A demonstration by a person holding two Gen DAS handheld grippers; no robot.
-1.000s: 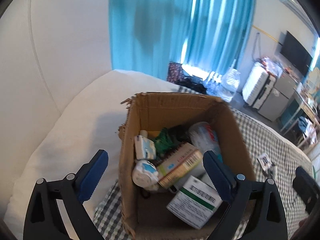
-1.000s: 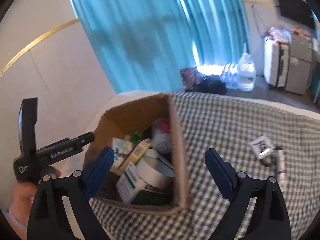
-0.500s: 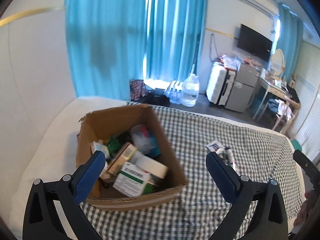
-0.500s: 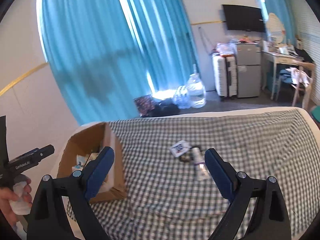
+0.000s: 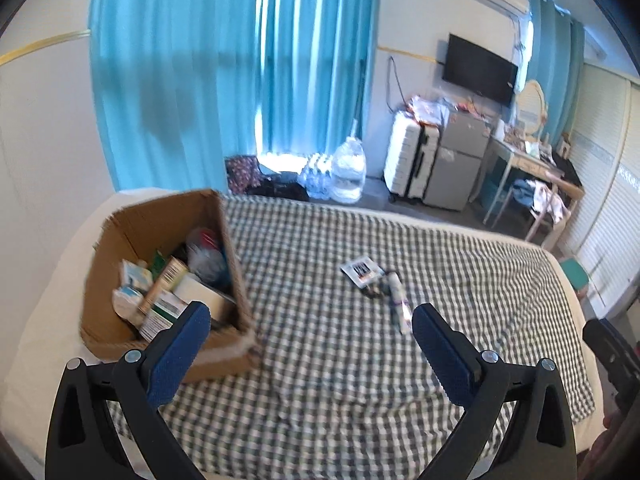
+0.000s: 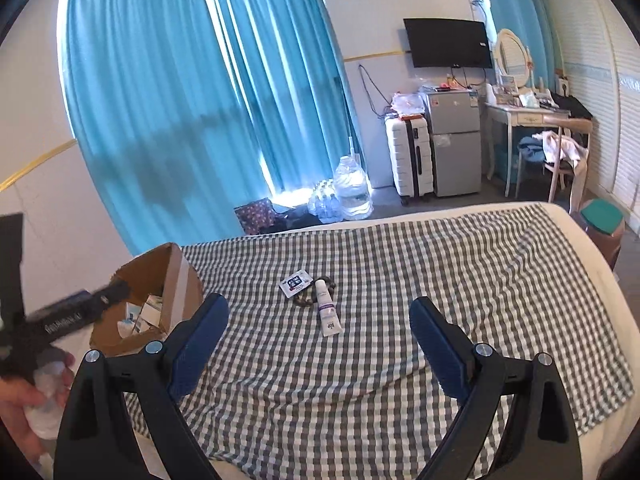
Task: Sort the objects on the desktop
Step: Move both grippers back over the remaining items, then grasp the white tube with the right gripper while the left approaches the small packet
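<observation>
Both the left gripper and the right gripper are spread wide and empty above the bed. Most things seem already in the box; a tube, a beaded ring and a card remain just beyond. Their print is unreadable.
</observation>
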